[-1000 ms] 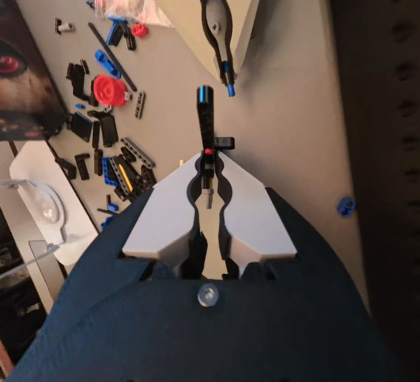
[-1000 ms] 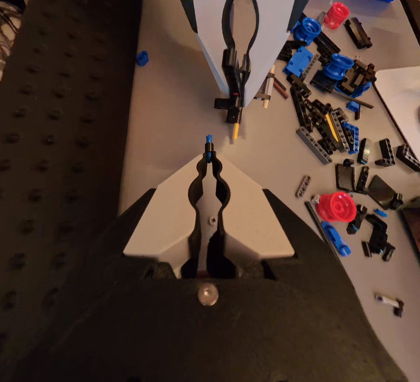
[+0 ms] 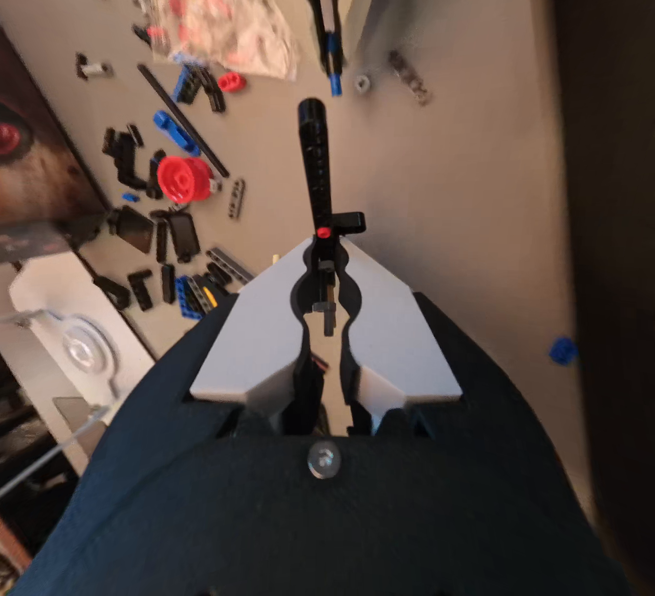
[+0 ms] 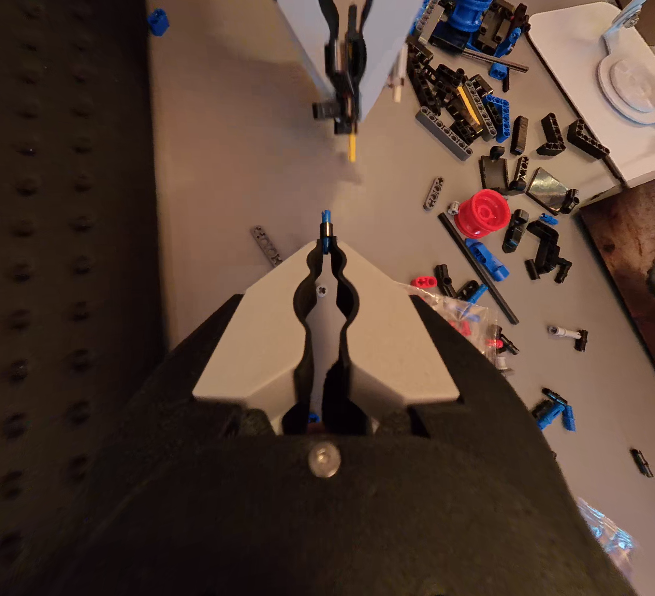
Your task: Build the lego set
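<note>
My left gripper (image 3: 324,242) is shut on a small black Lego assembly (image 3: 317,168): a long black beam that sticks forward, with a red pin and a black side piece. The right wrist view shows it (image 4: 340,111) farther off, with a yellow axle below. My right gripper (image 4: 326,242) is shut on a blue pin with a black bush (image 4: 326,226). In the left wrist view the right gripper (image 3: 333,65) holds the pin just beyond the beam's tip, apart from it. Both are above the grey table (image 4: 230,171).
Loose black, blue and red parts lie in a pile (image 4: 460,107), with a red wheel hub (image 4: 482,214) and a long black axle (image 4: 475,263). A clear parts bag (image 3: 227,19), a lone blue connector (image 4: 157,21) by the dark studded mat (image 4: 71,189), a white stand (image 4: 584,82). The gap from one gripper's tips to the other's is roughly 8 cm.
The two grippers have drawn a little apart. The right gripper has pulled back, so a grey flat beam and a grey bush on the table now show beside it.
</note>
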`<act>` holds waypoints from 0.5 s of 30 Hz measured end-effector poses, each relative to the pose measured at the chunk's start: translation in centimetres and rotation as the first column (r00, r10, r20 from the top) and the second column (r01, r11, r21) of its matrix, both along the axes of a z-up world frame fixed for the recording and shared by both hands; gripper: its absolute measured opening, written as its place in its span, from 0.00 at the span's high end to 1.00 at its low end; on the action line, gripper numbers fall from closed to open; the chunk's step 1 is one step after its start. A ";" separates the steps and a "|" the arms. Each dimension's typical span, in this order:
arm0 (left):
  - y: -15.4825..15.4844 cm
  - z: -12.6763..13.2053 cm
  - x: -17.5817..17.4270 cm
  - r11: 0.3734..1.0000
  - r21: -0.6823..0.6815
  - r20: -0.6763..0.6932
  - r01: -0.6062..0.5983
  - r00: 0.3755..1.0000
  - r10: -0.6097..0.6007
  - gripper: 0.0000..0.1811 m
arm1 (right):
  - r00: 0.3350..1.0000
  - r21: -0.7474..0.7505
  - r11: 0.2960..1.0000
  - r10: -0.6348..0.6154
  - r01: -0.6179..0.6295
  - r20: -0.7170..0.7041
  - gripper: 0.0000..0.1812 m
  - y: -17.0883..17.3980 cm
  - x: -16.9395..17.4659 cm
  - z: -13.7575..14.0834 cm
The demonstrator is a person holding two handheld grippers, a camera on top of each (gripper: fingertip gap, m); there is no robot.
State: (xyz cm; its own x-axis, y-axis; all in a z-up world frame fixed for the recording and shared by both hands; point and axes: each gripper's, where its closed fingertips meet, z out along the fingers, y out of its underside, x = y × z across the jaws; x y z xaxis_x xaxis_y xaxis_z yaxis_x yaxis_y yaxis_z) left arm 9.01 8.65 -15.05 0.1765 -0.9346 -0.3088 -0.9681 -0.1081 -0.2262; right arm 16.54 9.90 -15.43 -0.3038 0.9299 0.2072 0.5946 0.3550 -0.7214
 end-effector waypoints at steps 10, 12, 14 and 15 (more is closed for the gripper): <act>-3.3 -2.2 -3.3 0.965 -0.217 -0.292 -0.151 0.953 0.083 0.91 | 0.999 0.014 0.999 0.039 -0.038 -0.016 0.99 -1.0 -0.1 0.5; -3.2 -2.5 -2.5 0.964 -0.222 -0.297 -0.147 0.952 0.077 0.87 | 0.999 0.014 0.999 0.038 -0.038 -0.018 0.98 -1.0 -0.1 0.6; -3.0 -2.7 -1.8 0.959 -0.241 -0.278 -0.149 0.957 0.079 0.82 | 0.999 0.019 0.999 0.038 -0.038 -0.011 0.98 -1.0 0.0 0.4; -2.5 -2.7 -1.7 0.966 -0.215 -0.275 -0.146 0.958 0.084 0.81 | 0.999 0.021 0.999 0.038 -0.038 -0.009 0.98 -0.9 0.0 0.4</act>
State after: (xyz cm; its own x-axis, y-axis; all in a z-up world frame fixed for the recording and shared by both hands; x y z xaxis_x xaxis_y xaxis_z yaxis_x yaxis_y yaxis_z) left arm 7.29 6.20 -17.72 0.2289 -0.9637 -0.1372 -0.9675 -0.2408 0.0772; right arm 16.52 8.95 -15.06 -0.3370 0.9132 0.2293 0.5737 0.3922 -0.7191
